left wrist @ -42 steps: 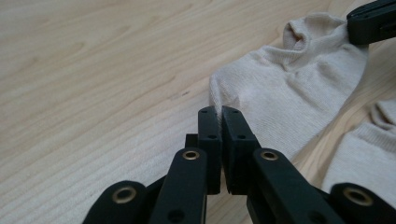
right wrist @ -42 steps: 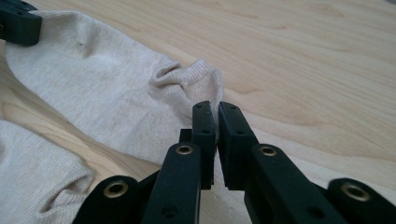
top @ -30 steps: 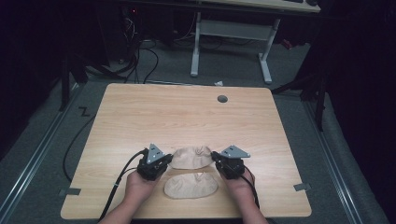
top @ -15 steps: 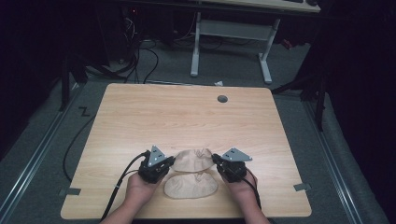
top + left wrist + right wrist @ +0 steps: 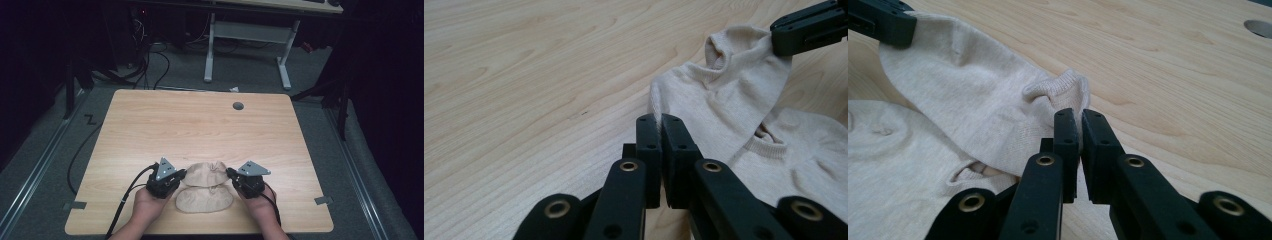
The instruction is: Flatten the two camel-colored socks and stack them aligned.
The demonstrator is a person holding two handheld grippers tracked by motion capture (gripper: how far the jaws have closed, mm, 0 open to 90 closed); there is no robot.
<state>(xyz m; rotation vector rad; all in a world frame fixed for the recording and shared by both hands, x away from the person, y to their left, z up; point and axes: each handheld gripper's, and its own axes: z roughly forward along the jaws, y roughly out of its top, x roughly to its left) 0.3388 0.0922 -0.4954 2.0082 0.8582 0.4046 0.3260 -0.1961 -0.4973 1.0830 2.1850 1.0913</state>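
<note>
Two beige socks lie near the table's front edge. My left gripper (image 5: 182, 175) (image 5: 659, 121) is shut on one end of the far sock (image 5: 205, 172) (image 5: 729, 90). The other end of that sock (image 5: 973, 95) is pinched in my right gripper (image 5: 230, 173) (image 5: 1074, 116), also shut. It hangs slack and creased between the two. In the left gripper view the right gripper (image 5: 809, 27) shows at the top right; in the right gripper view the left gripper (image 5: 883, 20) shows at the top left. The second sock (image 5: 205, 199) (image 5: 809, 150) (image 5: 888, 165) lies flat, closer to the person.
The wooden table (image 5: 200, 130) has a round cable hole (image 5: 238, 105) (image 5: 1259, 27) near its far edge. Bare wood stretches beyond the socks. On the floor behind stand a white desk frame (image 5: 247, 45) and loose cables (image 5: 150, 55).
Both hands have drifted slightly toward the near edge, the far sock still held between the grippers. The near sock has not moved.
</note>
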